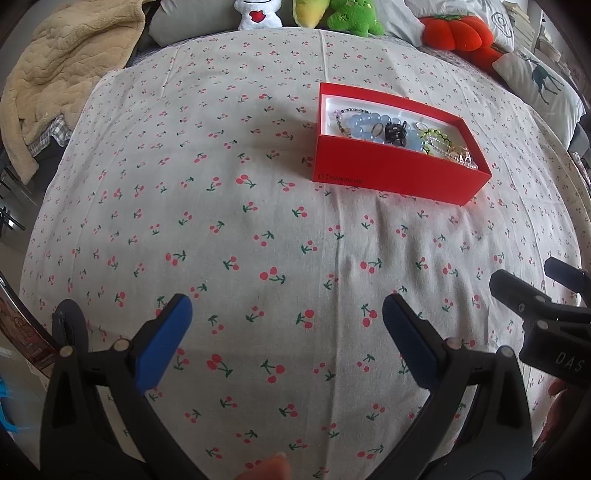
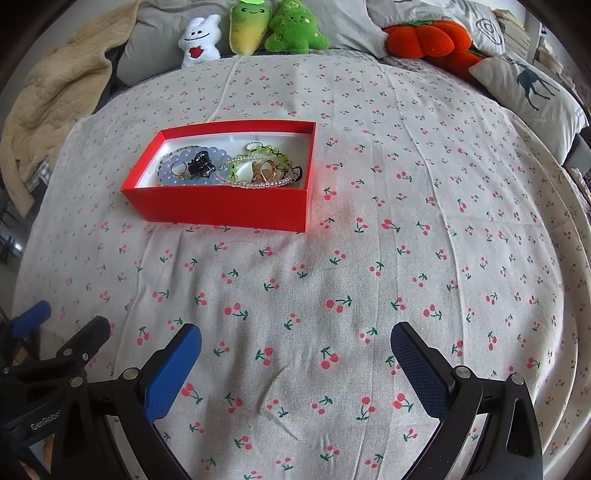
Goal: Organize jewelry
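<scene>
A red box (image 1: 391, 173) (image 2: 221, 206) sits on the cherry-print bed cover and holds the jewelry: a pale blue bead bracelet (image 1: 364, 123) (image 2: 168, 171), a black hair claw (image 1: 395, 132) (image 2: 201, 164), a green bead bracelet (image 2: 271, 151), a clear bead bracelet (image 2: 243, 182) and small rings. My left gripper (image 1: 288, 314) hovers open over the cover, well short of the box. My right gripper (image 2: 295, 339) is open too, nearer than the box and to its right. Nothing is between either pair of fingers. The right gripper's tip (image 1: 532, 291) shows at the left wrist view's right edge.
Plush toys (image 2: 280, 29) line the far edge of the bed, with an orange pumpkin cushion (image 2: 424, 38) and a deer-print pillow (image 2: 532, 88) at the right. A beige blanket (image 1: 62, 70) lies at the far left. Bare cover (image 2: 369, 258) spreads between the grippers and the box.
</scene>
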`<state>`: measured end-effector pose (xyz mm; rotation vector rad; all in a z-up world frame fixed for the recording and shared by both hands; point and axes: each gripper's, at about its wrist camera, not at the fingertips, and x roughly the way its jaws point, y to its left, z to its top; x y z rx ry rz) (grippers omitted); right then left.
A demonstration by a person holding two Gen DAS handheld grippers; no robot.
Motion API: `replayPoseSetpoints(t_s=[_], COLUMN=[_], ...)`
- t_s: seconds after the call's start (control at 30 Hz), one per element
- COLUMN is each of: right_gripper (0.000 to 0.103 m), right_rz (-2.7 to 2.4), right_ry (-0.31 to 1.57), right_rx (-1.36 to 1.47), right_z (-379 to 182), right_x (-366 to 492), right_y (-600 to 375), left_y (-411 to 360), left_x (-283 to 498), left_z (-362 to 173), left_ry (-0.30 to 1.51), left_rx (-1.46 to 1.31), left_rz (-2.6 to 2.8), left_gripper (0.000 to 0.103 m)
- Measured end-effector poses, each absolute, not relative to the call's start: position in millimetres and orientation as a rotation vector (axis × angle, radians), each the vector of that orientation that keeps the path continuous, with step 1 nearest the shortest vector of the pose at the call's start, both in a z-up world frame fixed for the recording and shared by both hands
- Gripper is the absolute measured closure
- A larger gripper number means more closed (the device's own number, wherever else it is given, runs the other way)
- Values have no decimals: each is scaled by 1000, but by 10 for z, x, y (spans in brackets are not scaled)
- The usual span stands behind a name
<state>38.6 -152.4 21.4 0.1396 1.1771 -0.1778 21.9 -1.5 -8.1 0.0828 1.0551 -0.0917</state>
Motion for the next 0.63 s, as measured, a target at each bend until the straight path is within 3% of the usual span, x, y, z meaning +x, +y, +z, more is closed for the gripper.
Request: replayPoseSetpoints(t_s=[0.63], right_gripper=[0], right_rz=[-208], right_ry=[1122], right_rx=[114], right_z=[70], right_x=[414], right_y=[-1515], left_y=[-16], left_x=[233], left_z=[-232], left_ry=[1079], left_rx=[60], left_rz=[-94], left_gripper=[1])
